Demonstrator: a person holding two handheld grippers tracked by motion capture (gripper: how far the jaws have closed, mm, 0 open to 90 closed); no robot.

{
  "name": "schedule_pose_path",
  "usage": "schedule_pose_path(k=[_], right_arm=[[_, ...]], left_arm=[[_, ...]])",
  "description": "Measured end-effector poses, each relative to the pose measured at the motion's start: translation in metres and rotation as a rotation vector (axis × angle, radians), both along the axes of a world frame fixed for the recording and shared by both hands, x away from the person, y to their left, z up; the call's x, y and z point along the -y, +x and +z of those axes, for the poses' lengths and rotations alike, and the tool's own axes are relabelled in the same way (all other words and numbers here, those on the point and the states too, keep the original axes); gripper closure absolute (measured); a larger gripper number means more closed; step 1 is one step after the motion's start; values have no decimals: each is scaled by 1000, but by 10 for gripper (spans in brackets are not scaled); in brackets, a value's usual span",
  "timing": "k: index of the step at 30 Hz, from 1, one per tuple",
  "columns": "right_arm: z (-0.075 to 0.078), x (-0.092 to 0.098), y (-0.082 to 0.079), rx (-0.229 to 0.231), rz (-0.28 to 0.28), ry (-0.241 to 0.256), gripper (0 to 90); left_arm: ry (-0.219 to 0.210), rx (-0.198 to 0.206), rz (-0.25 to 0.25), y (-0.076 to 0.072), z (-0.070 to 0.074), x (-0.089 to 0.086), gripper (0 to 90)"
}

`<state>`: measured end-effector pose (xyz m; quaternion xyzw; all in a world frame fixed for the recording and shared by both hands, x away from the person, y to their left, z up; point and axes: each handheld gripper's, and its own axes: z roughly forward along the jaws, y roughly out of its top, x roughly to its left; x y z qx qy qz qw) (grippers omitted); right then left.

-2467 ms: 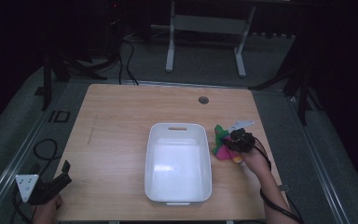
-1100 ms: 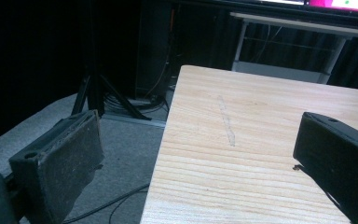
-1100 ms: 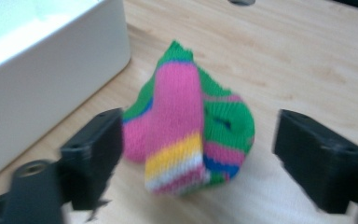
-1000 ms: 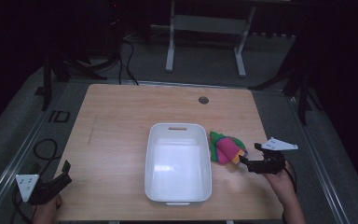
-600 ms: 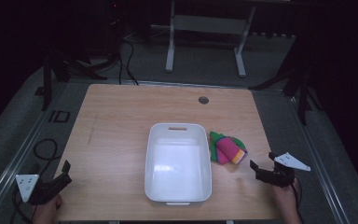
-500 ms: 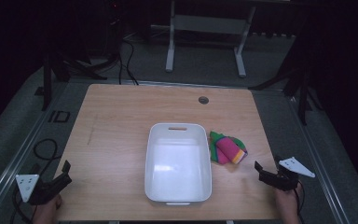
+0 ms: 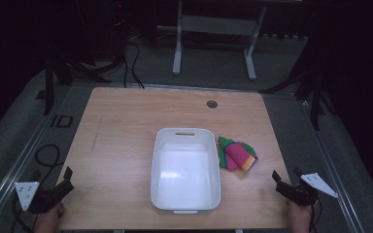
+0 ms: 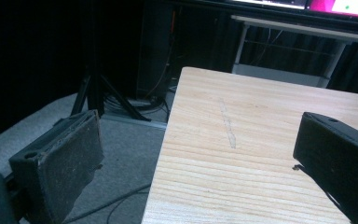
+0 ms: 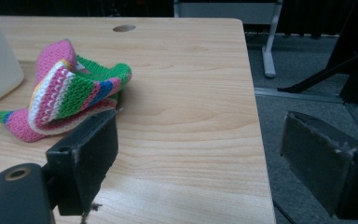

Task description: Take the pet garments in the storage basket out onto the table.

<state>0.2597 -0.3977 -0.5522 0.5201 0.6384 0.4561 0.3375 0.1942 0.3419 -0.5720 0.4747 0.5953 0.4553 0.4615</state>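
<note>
Sock (image 9: 70, 93) lies just beyond the empty right gripper (image 9: 205, 154); apart.

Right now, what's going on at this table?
A person holds a gripper in each hand at the table's near corners. The right gripper is open and empty, apart from the striped knitted cloth, which lies crumpled beside the white tub. The left gripper is open too, holding nothing.
</note>
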Motion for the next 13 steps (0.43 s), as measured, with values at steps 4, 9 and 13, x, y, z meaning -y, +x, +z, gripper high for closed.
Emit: schedule_pose_path(k=[4,9,13], right_arm=[[-3,3,0,-9,-7,12,115],[-4,2,0,-11,-18,-8,128],[-4,2,0,-9,-18,-14,128]], left_arm=[[2,0,-1,0,0,1,18],[4,-1,-2,0,0,1,18],[5,0,-3,0,0,1,18]])
